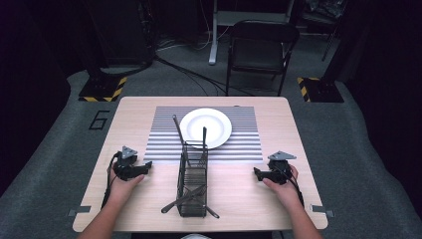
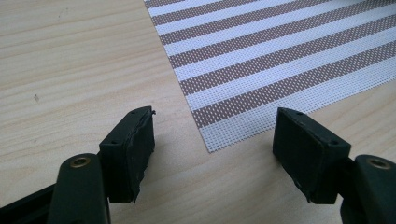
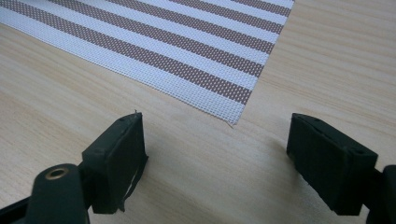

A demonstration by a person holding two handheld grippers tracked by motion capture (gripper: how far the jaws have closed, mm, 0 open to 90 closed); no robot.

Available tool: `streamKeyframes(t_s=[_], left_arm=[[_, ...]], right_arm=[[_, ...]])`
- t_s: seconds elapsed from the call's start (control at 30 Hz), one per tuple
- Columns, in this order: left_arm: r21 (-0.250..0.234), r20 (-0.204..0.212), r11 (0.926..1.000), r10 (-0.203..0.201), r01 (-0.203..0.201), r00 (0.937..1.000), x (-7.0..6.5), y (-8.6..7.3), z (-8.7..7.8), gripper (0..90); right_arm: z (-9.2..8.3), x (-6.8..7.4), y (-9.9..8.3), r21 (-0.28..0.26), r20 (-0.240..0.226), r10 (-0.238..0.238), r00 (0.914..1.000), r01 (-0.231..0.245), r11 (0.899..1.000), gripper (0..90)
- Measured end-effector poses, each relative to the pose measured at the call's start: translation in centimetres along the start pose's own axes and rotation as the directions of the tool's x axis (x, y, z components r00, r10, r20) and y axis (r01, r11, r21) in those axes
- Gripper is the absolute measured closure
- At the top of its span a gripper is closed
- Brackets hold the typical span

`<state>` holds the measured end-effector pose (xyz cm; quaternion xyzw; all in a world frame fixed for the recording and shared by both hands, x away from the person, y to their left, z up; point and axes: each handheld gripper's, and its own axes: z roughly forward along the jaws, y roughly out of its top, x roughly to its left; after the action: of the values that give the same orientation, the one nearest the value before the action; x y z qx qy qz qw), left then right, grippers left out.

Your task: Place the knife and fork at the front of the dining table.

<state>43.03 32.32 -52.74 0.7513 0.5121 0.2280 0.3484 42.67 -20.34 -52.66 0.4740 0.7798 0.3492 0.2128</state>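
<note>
High view overlooking whole table (image 1: pixel 124 112), gripper views low, close, facing striped placemat (image 2: pixel 280 51) corners

Bright, even overhead light on the table (image 1: pixel 149 114), dark surroundings, soft shadows, slightly blurry high view.

Pretty dark room overall, walls basically black. Grey carpet floor (image 1: pixel 45 164) all around the light wood counter (image 1: pixel 124 124). A black folding chair (image 1: pixel 261 50) sits past the counter's far edge, with cables (image 1: pixel 189 74) snaking across the floor beside it. Two black stand bases with yellow-black hazard tape, one (image 1: pixel 102 89) far-left, one (image 1: pixel 321 89) far-right.
</note>
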Motion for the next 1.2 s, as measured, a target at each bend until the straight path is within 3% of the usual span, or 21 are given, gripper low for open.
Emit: streamKeyframes(t_s=[0.23,0.27,1.2], left_arm=[[-0.001,-0.003,1.0000,0.000,0.000,1.0000,-0.04,-0.07,-0.08,29.4],[-0.002,-0.002,1.0000,0.000,0.000,1.0000,-0.02,-0.09,-0.09,29.4],[0.001,0.013,1.0000,0.008,-0.008,0.9999,0.64,0.12,0.09,29.6]], right_arm=[[0.31,0.30,0.19,0.016,-0.003,-0.012,0.9999,0.012,1.000,10.1],[0.35,0.43,0.23,0.016,0.000,0.005,1.0000,-0.005,1.000,9.8],[0.45,0.21,0.39,0.011,-0.029,-0.023,0.9993,0.023,1.000,14.3]])
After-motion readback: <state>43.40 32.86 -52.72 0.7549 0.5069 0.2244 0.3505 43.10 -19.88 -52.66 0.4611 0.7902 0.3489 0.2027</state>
